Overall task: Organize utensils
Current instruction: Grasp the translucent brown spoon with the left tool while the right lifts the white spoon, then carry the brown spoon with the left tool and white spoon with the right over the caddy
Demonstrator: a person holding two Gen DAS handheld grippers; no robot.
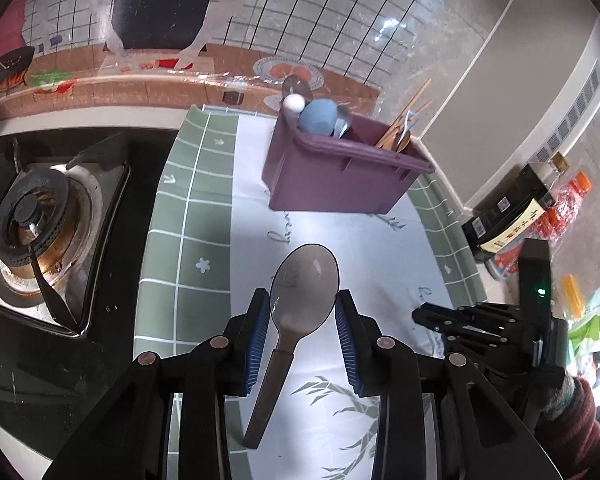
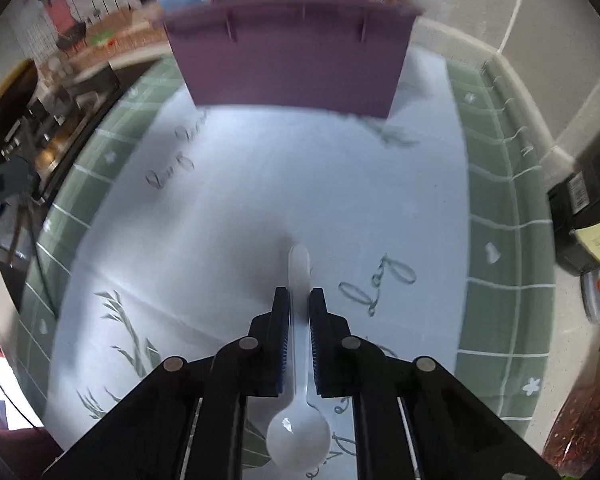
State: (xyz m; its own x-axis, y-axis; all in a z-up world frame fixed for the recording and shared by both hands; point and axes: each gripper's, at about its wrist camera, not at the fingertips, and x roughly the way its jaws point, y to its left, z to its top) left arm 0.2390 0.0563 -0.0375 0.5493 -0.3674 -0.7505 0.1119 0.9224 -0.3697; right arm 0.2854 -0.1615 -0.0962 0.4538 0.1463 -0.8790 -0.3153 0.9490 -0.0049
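A translucent grey rice spoon [image 1: 305, 280] sits bowl-forward between the blue pads of my left gripper [image 1: 302, 306], which is shut on the sides of its bowl; the brown handle trails back under the gripper. In the right wrist view my right gripper [image 2: 299, 300] is shut on the handle of a white plastic spoon [image 2: 299, 264], whose bowl lies back beneath the gripper. The right gripper [image 1: 420, 315] also shows low on the right of the left wrist view. Beyond both stands a purple bin [image 1: 340, 176] [image 2: 292, 60] with a blue ladle [image 1: 318, 116] and chopsticks [image 1: 400, 120].
A green-and-white cloth [image 1: 204, 220] covers the counter. A gas burner [image 1: 40, 232] lies to its left. A black box [image 1: 508, 216] and an orange-capped bottle [image 1: 572, 196] stand at the right by the wall. A person's knitted sleeve [image 1: 572, 412] is at the lower right.
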